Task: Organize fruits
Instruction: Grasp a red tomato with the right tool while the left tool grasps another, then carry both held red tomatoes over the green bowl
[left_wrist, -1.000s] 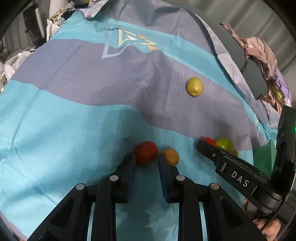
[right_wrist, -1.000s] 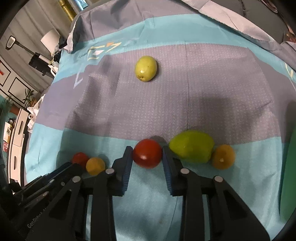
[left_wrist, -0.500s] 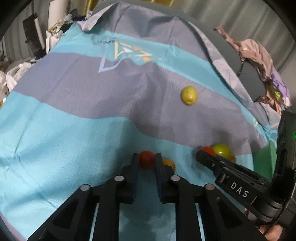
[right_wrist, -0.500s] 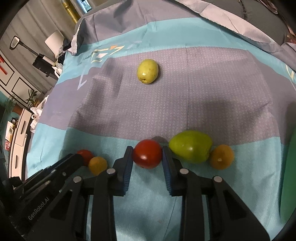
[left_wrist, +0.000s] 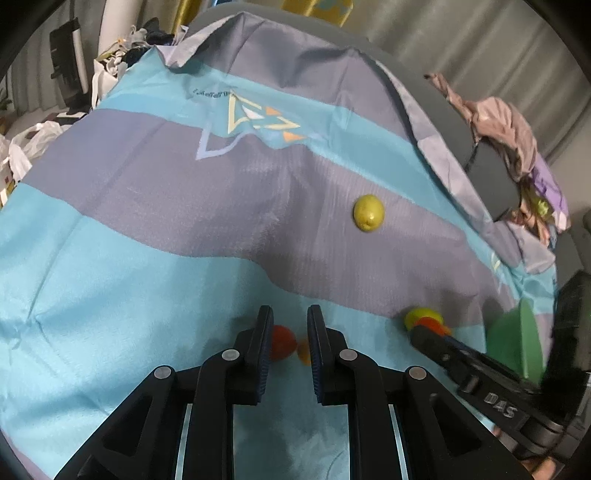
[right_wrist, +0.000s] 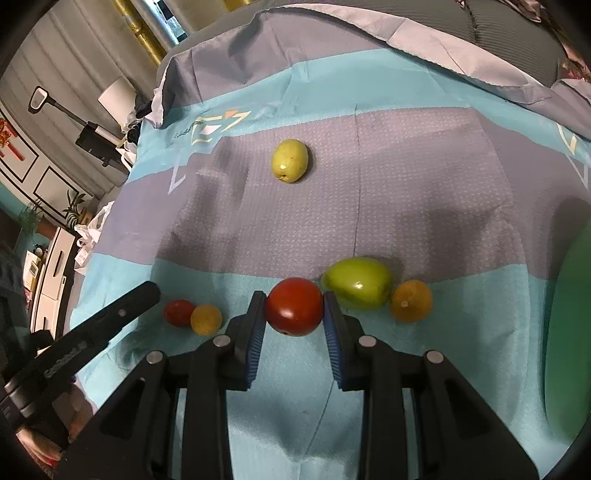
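Observation:
My right gripper is shut on a big red fruit low over the blue and grey cloth. A green fruit and an orange fruit lie just right of it. A small red fruit and a small orange fruit lie to its left. A yellow-green fruit lies alone farther back. My left gripper is open and empty, raised above the small red fruit and small orange fruit. The yellow-green fruit shows in the left wrist view.
A green plate sits at the right edge; it also shows in the left wrist view. Crumpled clothes lie at the cloth's far right. Bags and clutter stand beyond the left edge.
My left gripper has let go of the small red fruit and lifted back from it, jaws now apart. The right gripper stays shut on the big red fruit.

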